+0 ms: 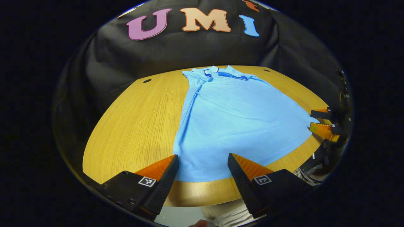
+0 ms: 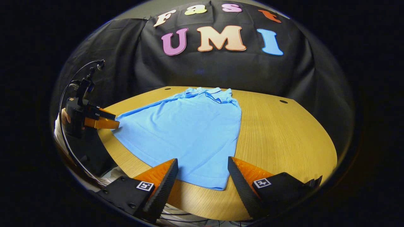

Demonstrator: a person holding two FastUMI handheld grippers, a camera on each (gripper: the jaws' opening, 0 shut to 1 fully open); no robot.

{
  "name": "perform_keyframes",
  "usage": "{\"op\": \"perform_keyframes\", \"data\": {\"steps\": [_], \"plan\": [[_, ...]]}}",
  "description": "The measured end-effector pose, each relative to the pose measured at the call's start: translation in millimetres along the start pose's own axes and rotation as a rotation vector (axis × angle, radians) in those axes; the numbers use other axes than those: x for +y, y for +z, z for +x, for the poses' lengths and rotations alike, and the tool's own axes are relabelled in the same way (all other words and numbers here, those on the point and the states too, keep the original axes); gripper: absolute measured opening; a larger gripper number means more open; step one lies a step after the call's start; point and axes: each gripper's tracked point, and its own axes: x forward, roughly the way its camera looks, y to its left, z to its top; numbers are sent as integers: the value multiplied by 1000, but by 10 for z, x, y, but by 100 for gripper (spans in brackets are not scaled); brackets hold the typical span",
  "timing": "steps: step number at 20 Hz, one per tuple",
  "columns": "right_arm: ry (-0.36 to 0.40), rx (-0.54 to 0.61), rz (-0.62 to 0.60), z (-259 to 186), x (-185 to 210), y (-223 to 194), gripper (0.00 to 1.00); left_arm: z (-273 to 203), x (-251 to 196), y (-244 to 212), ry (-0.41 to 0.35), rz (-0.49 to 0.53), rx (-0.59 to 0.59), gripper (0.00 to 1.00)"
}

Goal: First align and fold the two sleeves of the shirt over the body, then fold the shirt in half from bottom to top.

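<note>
A light blue polo shirt (image 1: 233,119) (image 2: 189,132) lies flat on the round wooden table (image 1: 139,119) (image 2: 284,135), its collar (image 1: 221,73) (image 2: 211,92) at the far side and its hem at the near edge. A folded strip runs down one side of the body. My left gripper (image 1: 202,156) stands open over one hem corner, the cloth showing between its fingers. My right gripper (image 2: 202,159) stands open over the other hem corner. Farther off, the left gripper view shows the right gripper (image 1: 310,119), and the right gripper view shows the left gripper (image 2: 115,121), each at the shirt's edge.
Small dark holes (image 1: 147,81) (image 2: 283,101) mark the tabletop near its far rim. Bare wood lies on both sides of the shirt. A hand (image 2: 64,117) holds the left gripper, and a cable (image 2: 63,135) loops from it. A person's lap (image 1: 227,216) sits below the near table edge.
</note>
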Motion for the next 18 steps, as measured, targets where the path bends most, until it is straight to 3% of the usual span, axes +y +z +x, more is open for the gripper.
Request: {"op": "perform_keyframes", "data": {"steps": [5,6,7,8,10,11,12,13,14,15,16,18], "plan": [[17,-3,13,25,51,-25,97,30,-74,1,-16,-24,-13,91],[22,-2,17,29,70,-26,97,29,-84,-1,-17,-36,-14,94],[29,1,22,47,100,-18,88,39,-105,9,-21,-54,-13,94],[37,0,20,70,123,-15,88,42,-111,3,-18,-60,-19,93],[51,2,18,97,163,1,70,51,-188,20,-35,-57,-37,86],[61,5,20,103,191,0,64,58,-244,29,-49,-49,-43,80],[69,7,23,125,212,8,54,67,-306,32,-64,-34,-50,61],[79,10,24,122,239,14,40,72,-352,44,-72,-19,-55,52],[86,12,26,119,267,8,35,82,-375,52,-77,-4,-62,30],[88,13,29,113,279,13,22,88,-381,71,-73,10,-68,22],[87,16,33,124,274,18,17,96,-408,66,-73,22,-72,11],[80,18,32,138,267,24,10,97,-423,60,-71,19,-74,2]]}}
